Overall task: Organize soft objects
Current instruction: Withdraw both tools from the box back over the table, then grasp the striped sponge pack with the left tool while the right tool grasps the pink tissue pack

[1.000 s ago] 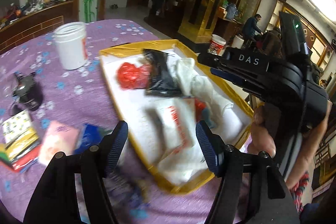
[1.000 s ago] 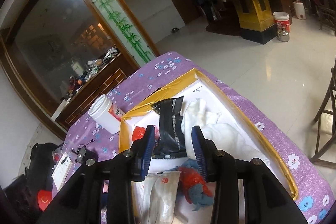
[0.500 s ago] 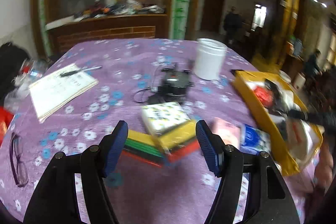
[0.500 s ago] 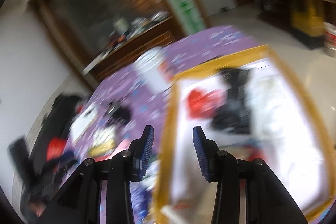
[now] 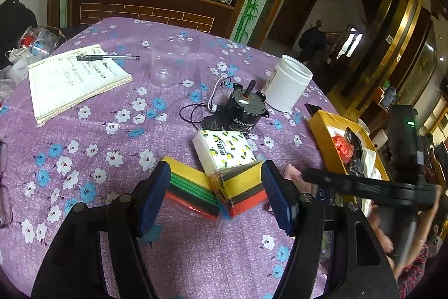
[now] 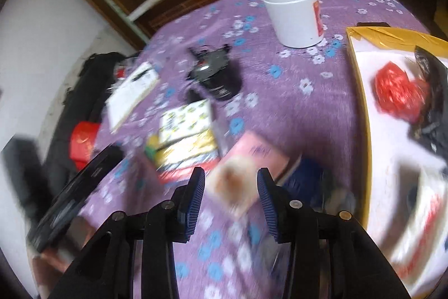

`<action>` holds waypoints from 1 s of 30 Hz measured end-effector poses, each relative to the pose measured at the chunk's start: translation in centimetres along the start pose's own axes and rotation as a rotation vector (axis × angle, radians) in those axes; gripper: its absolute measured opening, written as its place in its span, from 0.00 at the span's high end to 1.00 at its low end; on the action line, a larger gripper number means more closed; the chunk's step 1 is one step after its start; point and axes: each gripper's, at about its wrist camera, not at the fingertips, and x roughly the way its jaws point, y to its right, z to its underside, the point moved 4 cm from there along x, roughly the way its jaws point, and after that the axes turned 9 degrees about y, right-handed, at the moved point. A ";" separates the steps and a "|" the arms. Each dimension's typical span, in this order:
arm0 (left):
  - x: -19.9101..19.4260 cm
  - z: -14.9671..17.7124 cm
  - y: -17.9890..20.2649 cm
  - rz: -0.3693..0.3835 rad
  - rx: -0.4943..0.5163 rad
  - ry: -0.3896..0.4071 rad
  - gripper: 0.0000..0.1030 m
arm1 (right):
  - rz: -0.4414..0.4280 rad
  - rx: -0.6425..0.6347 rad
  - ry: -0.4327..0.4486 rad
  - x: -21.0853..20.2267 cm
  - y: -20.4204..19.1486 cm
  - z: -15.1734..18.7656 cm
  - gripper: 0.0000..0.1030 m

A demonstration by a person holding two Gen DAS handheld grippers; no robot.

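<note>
Both views have swung away from the yellow box point(image 5: 322, 136) toward the things lying on the purple flowered table point(image 5: 117, 136). Now the left gripper point(image 5: 215, 196) hangs spread wide over the colourful stack of sponges point(image 5: 238, 191), with a tissue pack point(image 5: 224, 152) resting on top of that stack and nothing between its fingers yet. Just behind sit a black motor point(image 5: 242, 114) and a white jar point(image 5: 288, 83); a notebook point(image 5: 72, 80) with a pen point(image 5: 106, 57) lies far left. Over a pink packet point(image 6: 246, 170), the right gripper point(image 6: 231, 196) is also spread, gripping nothing; this view is blurred. Red and black bags point(image 6: 397, 94) lie inside the box.
</note>
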 end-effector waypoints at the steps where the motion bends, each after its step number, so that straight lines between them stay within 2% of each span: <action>1: 0.1 0.0 -0.1 0.000 -0.001 -0.003 0.36 | 0.028 -0.003 -0.002 0.6 0.4 -0.1 0.59; 4: 0.1 0.0 0.0 0.007 -0.005 -0.006 0.36 | 0.080 -0.006 0.008 2.2 1.6 -0.6 0.57; 6: 0.0 0.0 0.0 0.002 0.000 -0.004 0.36 | 0.050 -0.007 -0.019 3.2 1.6 -0.3 0.48; 7: -0.1 0.0 -0.1 0.002 0.001 -0.003 0.36 | 0.030 -0.001 -0.030 3.2 1.4 0.0 0.47; 10: -0.1 -0.1 -0.3 -0.001 -0.003 0.001 0.36 | -0.085 -0.026 -0.072 2.8 -0.5 1.7 0.46; 12: -0.1 -0.2 -0.5 0.000 -0.013 -0.001 0.36 | -0.191 -0.043 -0.106 2.0 -2.3 3.1 0.46; 15: -0.1 -0.2 -0.8 0.006 -0.031 -0.006 0.36 | -0.317 -0.134 -0.153 0.5 -5.0 5.6 0.45; 16: 0.0 -0.2 -0.9 0.006 -0.035 -0.008 0.36 | -0.318 -0.159 -0.149 0.1 -5.4 6.1 0.45; 18: 0.0 -0.2 -1.0 0.008 -0.040 -0.013 0.36 | -0.265 -0.198 -0.126 -0.6 -5.5 7.0 0.41; 20: 0.0 -0.2 -1.0 0.008 -0.041 -0.013 0.36 | -0.203 -0.190 -0.108 -1.1 -5.1 7.7 0.37; 25: 0.1 -0.2 -1.0 0.006 -0.039 -0.013 0.36 | -0.154 -0.087 -0.133 -1.0 -4.9 9.5 0.35; 30: 0.1 -0.2 -1.2 0.008 -0.047 -0.019 0.36 | -0.027 -0.095 -0.129 1.0 -6.1 10.4 0.33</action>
